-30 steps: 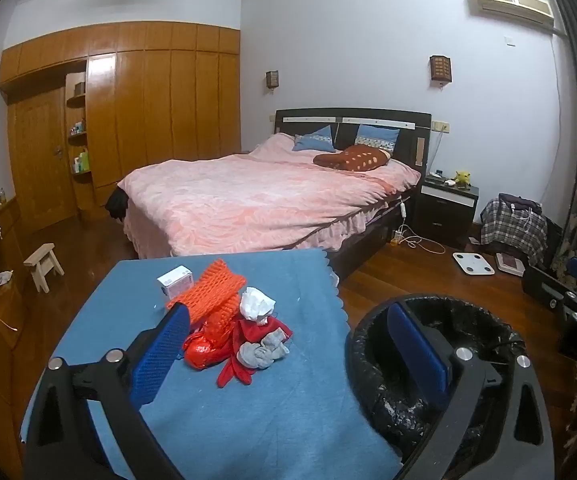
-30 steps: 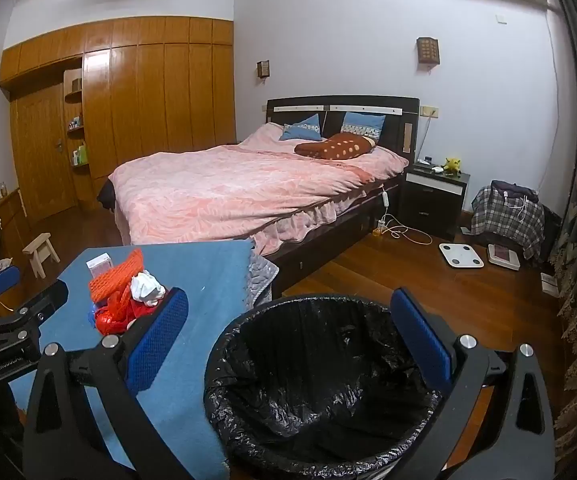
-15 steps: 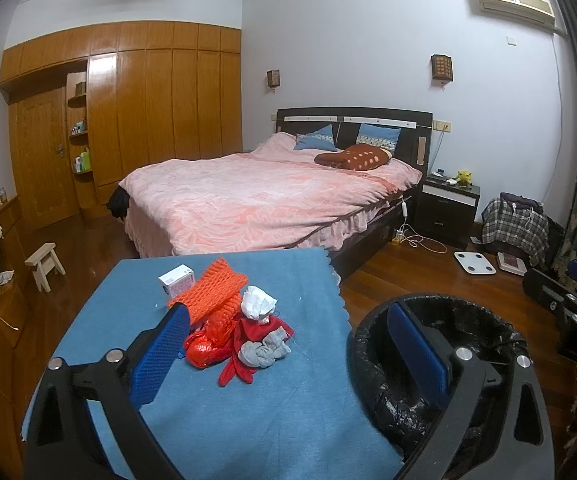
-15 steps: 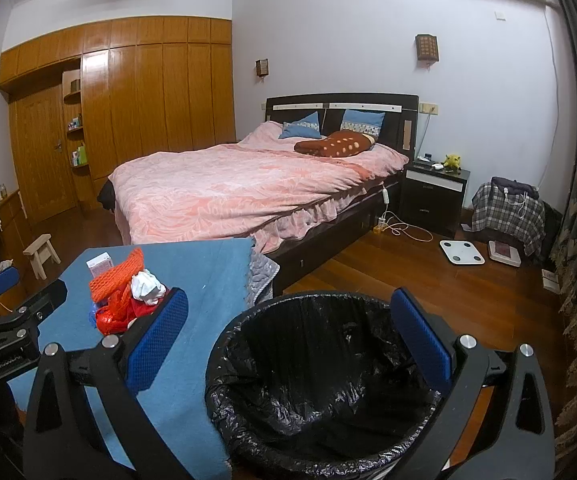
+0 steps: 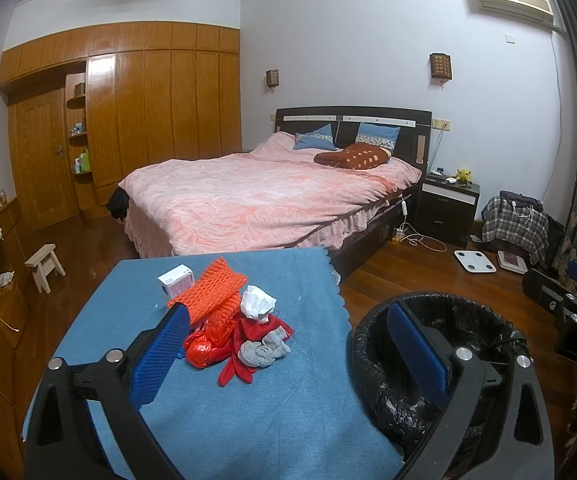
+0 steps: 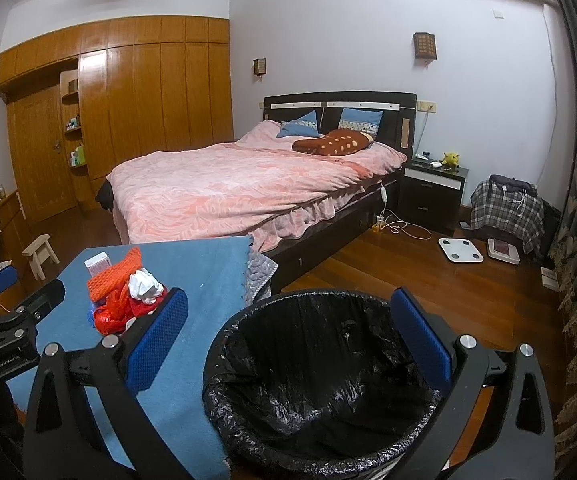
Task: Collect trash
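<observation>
A pile of trash lies on the blue-covered table point(image 5: 248, 408): orange foam netting point(image 5: 208, 290), a white crumpled tissue point(image 5: 257, 301), red wrapping point(image 5: 204, 350), a grey scrap point(image 5: 264, 351) and a small white box point(image 5: 176, 280). The pile also shows in the right wrist view point(image 6: 124, 296). A bin with a black liner point(image 6: 312, 380) stands right of the table. My left gripper point(image 5: 288, 356) is open and empty, above the table just short of the pile. My right gripper point(image 6: 288, 344) is open and empty above the bin.
A bed with a pink cover point(image 5: 256, 196) stands behind the table. A nightstand point(image 5: 446, 204), a white scale point(image 5: 474, 261) and a plaid bag point(image 5: 514, 228) are on the wooden floor at right. A small stool point(image 5: 44, 266) and a wooden wardrobe point(image 5: 128, 120) are at left.
Both views shift only very slightly; the grippers stay open and the trash pile has not moved.
</observation>
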A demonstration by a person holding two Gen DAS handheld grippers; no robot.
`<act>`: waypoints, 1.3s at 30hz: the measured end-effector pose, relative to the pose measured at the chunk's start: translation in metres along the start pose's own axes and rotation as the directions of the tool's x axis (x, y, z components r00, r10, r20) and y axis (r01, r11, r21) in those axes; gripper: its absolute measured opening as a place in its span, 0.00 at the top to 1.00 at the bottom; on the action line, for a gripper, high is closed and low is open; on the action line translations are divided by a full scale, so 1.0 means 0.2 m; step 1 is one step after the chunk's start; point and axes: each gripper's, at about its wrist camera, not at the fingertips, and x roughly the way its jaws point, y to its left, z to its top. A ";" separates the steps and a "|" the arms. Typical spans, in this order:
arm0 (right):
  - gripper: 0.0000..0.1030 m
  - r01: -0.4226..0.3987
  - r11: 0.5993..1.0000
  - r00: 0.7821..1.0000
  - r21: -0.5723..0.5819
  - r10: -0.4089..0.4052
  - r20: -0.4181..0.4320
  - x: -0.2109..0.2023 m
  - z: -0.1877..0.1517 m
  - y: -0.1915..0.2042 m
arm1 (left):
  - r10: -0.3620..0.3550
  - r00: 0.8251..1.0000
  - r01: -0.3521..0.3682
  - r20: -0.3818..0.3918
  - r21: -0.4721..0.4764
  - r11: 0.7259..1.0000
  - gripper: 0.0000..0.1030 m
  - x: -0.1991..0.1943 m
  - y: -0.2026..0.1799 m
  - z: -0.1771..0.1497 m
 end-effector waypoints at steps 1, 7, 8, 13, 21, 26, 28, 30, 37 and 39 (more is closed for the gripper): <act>0.05 0.000 1.000 1.000 0.000 0.000 -0.001 0.00 0.00 0.00 | 0.001 1.000 -0.001 -0.001 0.000 1.000 0.06 0.00 0.00 0.00; 0.05 0.000 1.000 1.000 -0.001 0.000 -0.001 0.00 0.00 0.00 | 0.000 1.000 0.000 -0.002 0.001 1.000 0.06 0.00 0.00 0.00; 0.05 0.000 1.000 1.000 0.000 0.000 -0.002 0.00 0.00 0.00 | 0.000 1.000 0.000 -0.002 0.001 1.000 0.06 0.00 0.00 0.00; 0.05 0.000 1.000 1.000 0.001 0.000 -0.002 0.00 0.00 0.00 | -0.001 1.000 0.001 -0.004 0.001 1.000 0.06 0.00 0.00 0.00; 0.04 0.000 1.000 1.000 0.004 0.000 -0.006 0.02 -0.04 0.00 | 0.001 1.000 -0.001 -0.005 0.002 1.000 0.06 0.00 0.00 0.00; 0.05 0.000 1.000 1.000 0.004 0.000 -0.008 0.03 -0.05 0.00 | 0.000 1.000 0.000 -0.005 0.002 1.000 0.06 0.00 0.00 0.00; 0.05 0.000 1.000 1.000 0.004 0.000 -0.008 0.03 -0.04 0.00 | 0.000 1.000 0.000 -0.007 0.003 1.000 0.06 0.01 0.01 -0.02; 0.05 0.000 1.000 1.000 0.004 0.000 -0.008 0.03 -0.04 0.00 | 0.000 1.000 0.000 -0.006 0.003 1.000 0.06 0.02 0.02 -0.03; 0.05 -0.001 1.000 1.000 0.003 0.001 -0.010 0.03 -0.04 0.00 | 0.001 1.000 -0.001 -0.009 0.003 1.000 0.06 0.02 0.02 -0.03; 0.05 -0.001 1.000 1.000 0.002 0.001 -0.012 0.04 -0.05 0.00 | 0.000 1.000 0.000 -0.009 0.001 1.000 0.06 0.02 0.03 -0.06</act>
